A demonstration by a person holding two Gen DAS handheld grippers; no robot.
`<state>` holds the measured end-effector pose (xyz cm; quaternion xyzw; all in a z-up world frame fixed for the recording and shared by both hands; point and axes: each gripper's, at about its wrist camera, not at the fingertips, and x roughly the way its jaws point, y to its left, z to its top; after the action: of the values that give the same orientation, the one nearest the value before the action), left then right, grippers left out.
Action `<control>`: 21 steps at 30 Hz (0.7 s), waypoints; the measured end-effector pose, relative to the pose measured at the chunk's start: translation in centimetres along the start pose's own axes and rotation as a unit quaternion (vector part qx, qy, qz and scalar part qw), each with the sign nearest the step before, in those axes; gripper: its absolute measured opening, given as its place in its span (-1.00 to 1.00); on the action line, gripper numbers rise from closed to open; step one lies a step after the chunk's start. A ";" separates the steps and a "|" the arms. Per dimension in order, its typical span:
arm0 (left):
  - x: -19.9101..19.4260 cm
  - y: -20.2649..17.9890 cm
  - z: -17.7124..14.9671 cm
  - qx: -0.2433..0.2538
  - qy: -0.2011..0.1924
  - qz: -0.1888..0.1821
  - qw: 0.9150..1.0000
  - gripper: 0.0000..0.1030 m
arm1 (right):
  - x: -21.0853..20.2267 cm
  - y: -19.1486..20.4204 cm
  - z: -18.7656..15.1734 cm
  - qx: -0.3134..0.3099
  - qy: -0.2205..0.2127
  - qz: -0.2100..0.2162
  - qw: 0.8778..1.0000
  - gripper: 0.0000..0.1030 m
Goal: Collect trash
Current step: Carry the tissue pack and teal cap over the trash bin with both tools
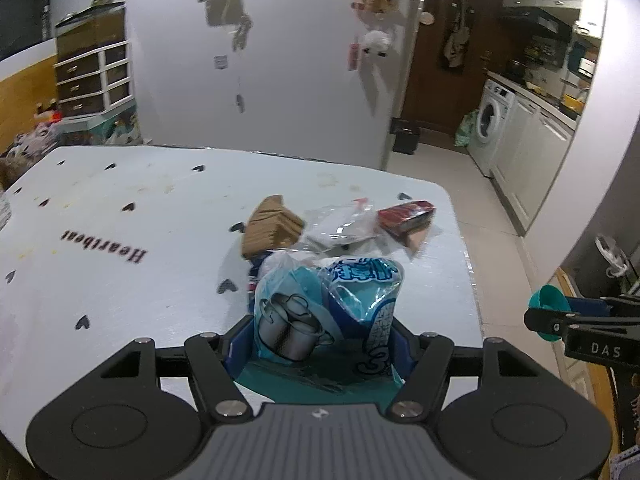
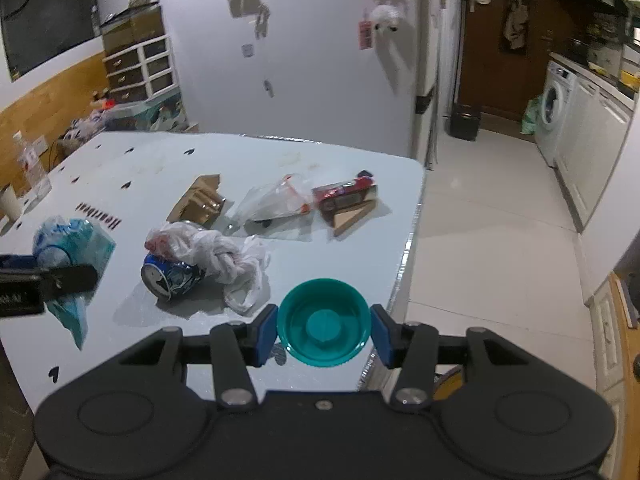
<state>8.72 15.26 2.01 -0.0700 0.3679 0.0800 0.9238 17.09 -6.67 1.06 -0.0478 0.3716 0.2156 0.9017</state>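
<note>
My left gripper point(image 1: 322, 344) is shut on a blue plastic wrapper point(image 1: 328, 304) printed with pots, held over the pale blue table point(image 1: 120, 280); it also shows in the right wrist view point(image 2: 68, 248). My right gripper point(image 2: 324, 334) is shut on a teal round lid point(image 2: 323, 328), held over the table's right front edge; the lid also shows in the left wrist view point(image 1: 546, 310). On the table lie a crushed blue can point(image 2: 170, 274), a crumpled white bag point(image 2: 216, 258), brown cardboard point(image 2: 198, 202), a clear plastic bag point(image 2: 274, 202) and a red packet point(image 2: 346, 194).
A clear bottle point(image 2: 30, 164) and a white roll point(image 2: 10, 202) stand at the table's left edge. A wooden wedge point(image 2: 352, 216) lies by the red packet. A black bin point(image 2: 464, 120) stands on the tiled floor by the door. A washing machine point(image 2: 554, 110) and cabinets line the right wall.
</note>
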 end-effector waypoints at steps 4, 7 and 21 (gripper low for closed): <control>0.0 -1.4 0.0 0.012 -0.002 -0.014 1.000 0.31 | -1.5 -0.8 -0.5 0.015 -0.008 -0.013 1.000 -0.03; 0.1 -2.4 0.0 0.021 -0.003 -0.026 0.999 0.31 | -2.3 -1.6 -1.0 0.028 -0.012 -0.024 0.999 -0.03; 1.7 -10.0 -0.1 0.083 0.008 -0.111 0.990 0.31 | -5.6 -6.5 -3.3 0.082 -0.015 -0.088 0.993 -0.03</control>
<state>11.86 5.65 1.49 -0.0342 0.3705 -0.0540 0.9267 14.14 -15.35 2.09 -0.0032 0.3688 0.1045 0.9236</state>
